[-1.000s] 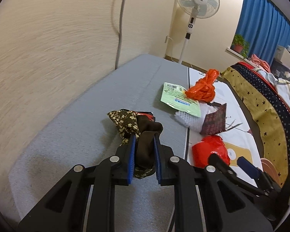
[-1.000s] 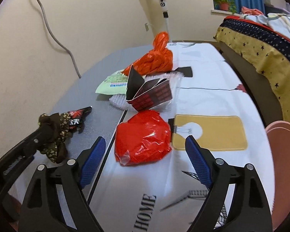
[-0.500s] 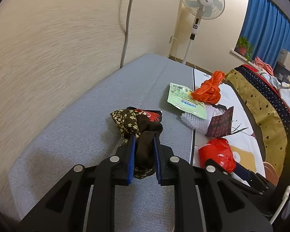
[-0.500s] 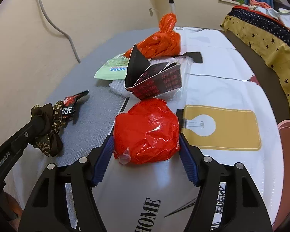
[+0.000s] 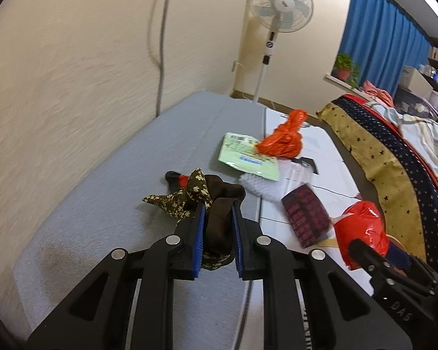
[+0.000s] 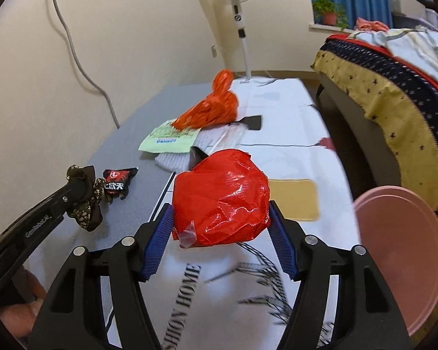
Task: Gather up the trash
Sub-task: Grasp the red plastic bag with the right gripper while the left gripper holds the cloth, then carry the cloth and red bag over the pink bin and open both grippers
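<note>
Right gripper (image 6: 220, 233) jaws have just been closing and now pinch the red plastic wad (image 6: 220, 198) from both sides; it was lying on the white mat (image 6: 280, 134) a second ago, now looks lifted clear, so this piece reads as picked. Left gripper (image 5: 217, 233) narrow, clamped on the dark patterned cloth bag (image 5: 207, 201). Next likely: drop the wad into the bag.

Both wrist views face the littered mat (image 5: 125, 210) closely.
</note>
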{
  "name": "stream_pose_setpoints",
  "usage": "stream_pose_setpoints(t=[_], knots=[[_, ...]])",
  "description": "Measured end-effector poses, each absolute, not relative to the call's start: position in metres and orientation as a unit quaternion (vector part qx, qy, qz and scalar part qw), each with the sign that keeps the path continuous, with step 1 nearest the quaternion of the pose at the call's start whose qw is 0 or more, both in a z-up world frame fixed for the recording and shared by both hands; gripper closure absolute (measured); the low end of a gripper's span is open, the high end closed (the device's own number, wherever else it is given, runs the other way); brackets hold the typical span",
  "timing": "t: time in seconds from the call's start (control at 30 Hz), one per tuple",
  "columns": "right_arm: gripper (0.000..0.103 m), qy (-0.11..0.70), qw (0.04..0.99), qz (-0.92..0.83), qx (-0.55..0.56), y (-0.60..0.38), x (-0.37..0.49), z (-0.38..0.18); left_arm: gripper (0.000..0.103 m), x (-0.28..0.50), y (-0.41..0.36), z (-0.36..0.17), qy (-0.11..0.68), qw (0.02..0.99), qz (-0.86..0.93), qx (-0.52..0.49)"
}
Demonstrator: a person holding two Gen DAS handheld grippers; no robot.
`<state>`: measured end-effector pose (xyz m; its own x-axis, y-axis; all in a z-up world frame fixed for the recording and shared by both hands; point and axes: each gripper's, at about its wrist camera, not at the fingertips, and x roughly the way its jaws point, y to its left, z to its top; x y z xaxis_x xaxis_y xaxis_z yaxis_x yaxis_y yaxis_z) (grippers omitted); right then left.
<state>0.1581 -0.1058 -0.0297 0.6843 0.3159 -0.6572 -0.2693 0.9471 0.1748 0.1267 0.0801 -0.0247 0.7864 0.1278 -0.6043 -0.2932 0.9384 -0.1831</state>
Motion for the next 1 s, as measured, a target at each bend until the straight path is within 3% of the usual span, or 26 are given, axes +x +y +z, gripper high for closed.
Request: stream_pose_setpoints(t=[0.7, 1.0], knots=[[0.039, 0.300, 0.950, 0.090, 0.018, -0.196, 0.091, 0.071, 0.086, 0.102, 0.015, 0.010, 0.276, 0.957, 0.014, -0.091], [0.039, 0.290, 0.955, 0.055, 0.031, -0.237, 0.077, 0.072, 0.086, 0.101, -0.012, 0.018, 0.265, 0.961, -0.022, -0.072]])
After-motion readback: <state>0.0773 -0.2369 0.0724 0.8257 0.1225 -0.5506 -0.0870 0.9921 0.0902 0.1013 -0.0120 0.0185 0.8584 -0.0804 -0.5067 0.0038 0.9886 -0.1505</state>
